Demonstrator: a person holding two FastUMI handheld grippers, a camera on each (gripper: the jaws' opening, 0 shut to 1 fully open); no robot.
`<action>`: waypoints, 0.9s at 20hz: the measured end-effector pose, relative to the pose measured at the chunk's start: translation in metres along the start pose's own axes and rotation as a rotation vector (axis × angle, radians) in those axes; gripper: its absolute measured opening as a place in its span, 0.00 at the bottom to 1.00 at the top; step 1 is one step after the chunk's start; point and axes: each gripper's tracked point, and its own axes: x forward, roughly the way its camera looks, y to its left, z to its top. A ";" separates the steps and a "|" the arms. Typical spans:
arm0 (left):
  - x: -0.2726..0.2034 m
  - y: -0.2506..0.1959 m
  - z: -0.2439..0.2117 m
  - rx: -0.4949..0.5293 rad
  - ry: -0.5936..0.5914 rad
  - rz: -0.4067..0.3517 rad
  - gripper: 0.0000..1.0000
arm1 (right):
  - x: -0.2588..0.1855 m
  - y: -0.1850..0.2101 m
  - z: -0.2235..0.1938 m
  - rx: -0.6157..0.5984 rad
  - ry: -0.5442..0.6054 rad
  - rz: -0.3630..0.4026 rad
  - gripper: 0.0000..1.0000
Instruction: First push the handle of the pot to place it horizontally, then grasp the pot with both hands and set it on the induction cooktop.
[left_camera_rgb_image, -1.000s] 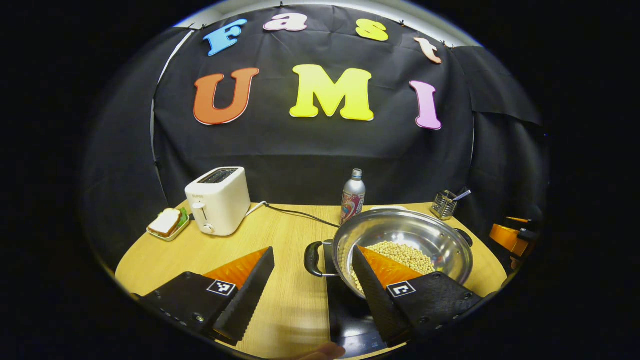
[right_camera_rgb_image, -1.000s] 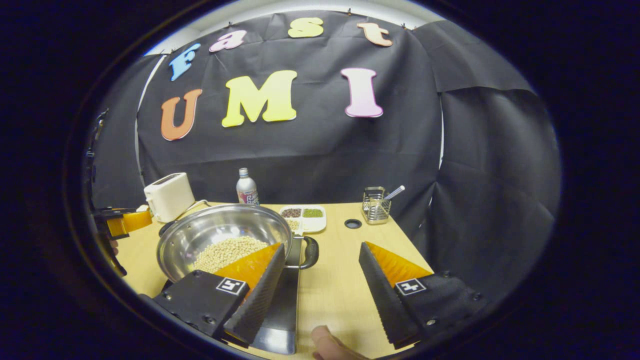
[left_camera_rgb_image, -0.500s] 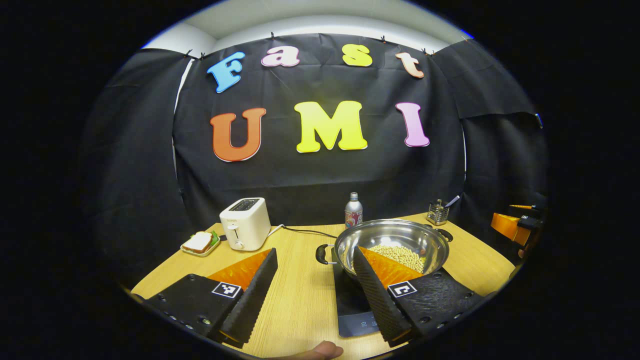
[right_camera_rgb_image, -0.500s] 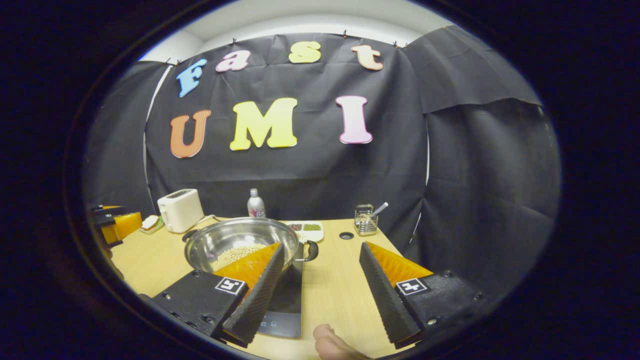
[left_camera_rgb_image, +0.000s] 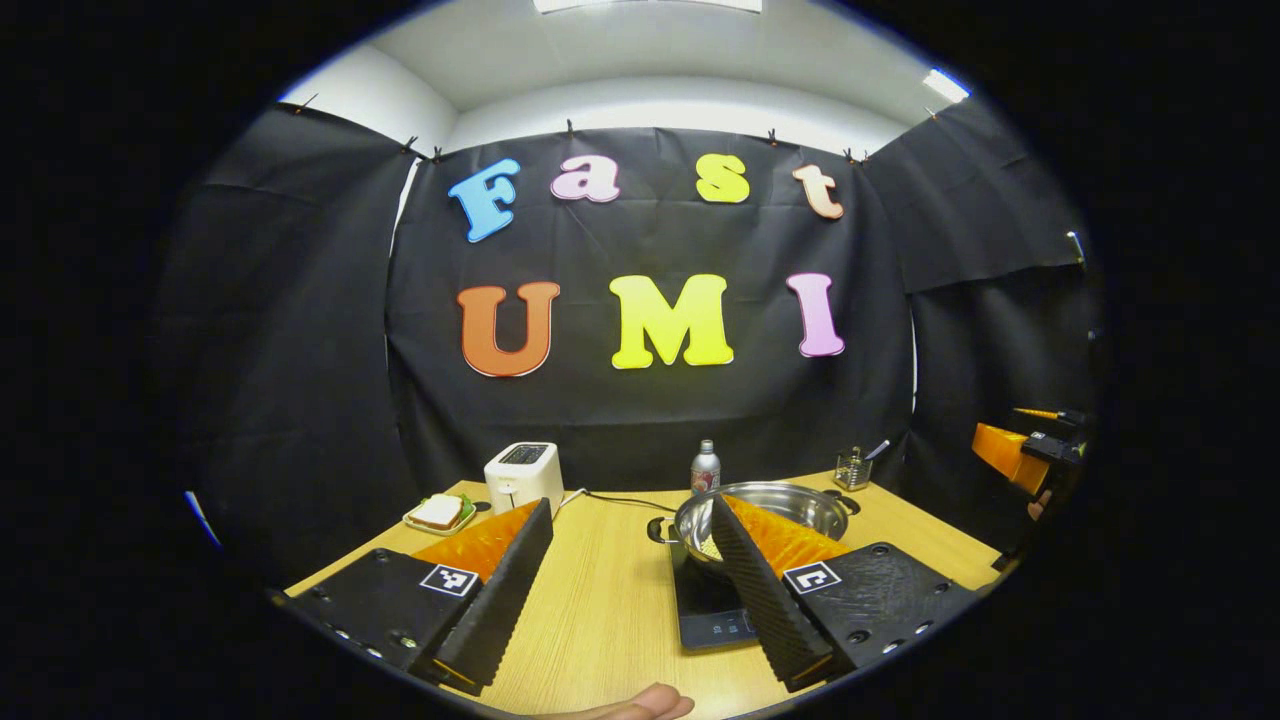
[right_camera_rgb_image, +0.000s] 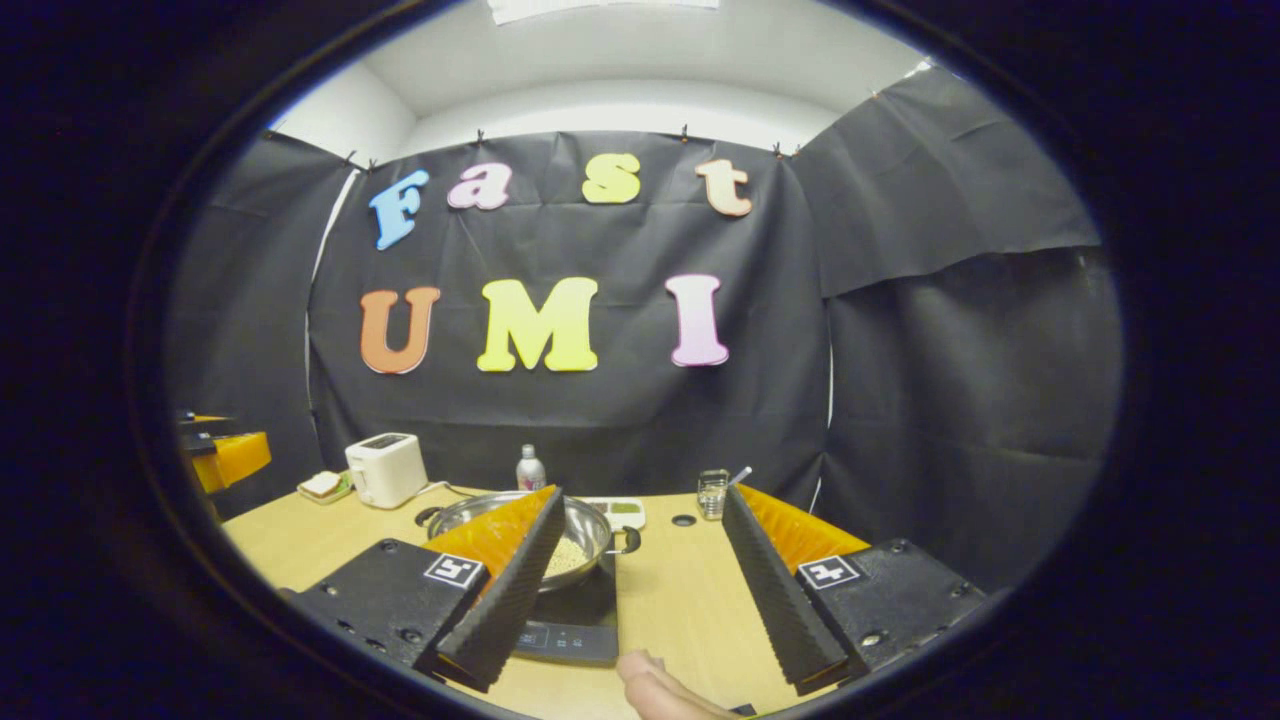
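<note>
A shiny steel pot (left_camera_rgb_image: 800, 503) with pale beans in it sits on the black induction cooktop (left_camera_rgb_image: 708, 612), one side handle (left_camera_rgb_image: 657, 529) pointing left. In the right gripper view the same pot (right_camera_rgb_image: 587, 534) rests on the cooktop (right_camera_rgb_image: 575, 630), its other handle (right_camera_rgb_image: 630, 541) pointing right. My left gripper (left_camera_rgb_image: 630, 585) is open, well back from the pot, its right finger in front of the pot's rim. My right gripper (right_camera_rgb_image: 640, 580) is open too, with bare table between its fingers. The right gripper (left_camera_rgb_image: 1020, 455) also shows at the far right of the left gripper view.
A white toaster (left_camera_rgb_image: 523, 476), a sandwich dish (left_camera_rgb_image: 438, 514), a bottle (left_camera_rgb_image: 705, 468) and a utensil holder (left_camera_rgb_image: 852, 470) stand along the back of the wooden table (left_camera_rgb_image: 600, 600). A divided dish (right_camera_rgb_image: 622, 512) and a glass (right_camera_rgb_image: 712, 494) stand behind the pot. A fingertip (right_camera_rgb_image: 660, 685) shows at the bottom.
Both grippers have drawn back and up from the pot, which now looks smaller and farther. The pot stays on the cooktop. Both grippers stayed open.
</note>
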 end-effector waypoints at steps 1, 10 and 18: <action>-0.011 0.000 0.009 -0.008 -0.023 -0.003 0.95 | -0.011 -0.002 0.011 -0.004 -0.020 -0.005 0.99; -0.068 0.006 0.061 0.016 -0.146 -0.004 0.95 | -0.088 -0.023 0.073 -0.004 -0.154 -0.082 0.98; -0.078 0.005 0.073 -0.004 -0.171 -0.002 0.95 | -0.113 -0.013 0.091 -0.021 -0.222 -0.052 0.99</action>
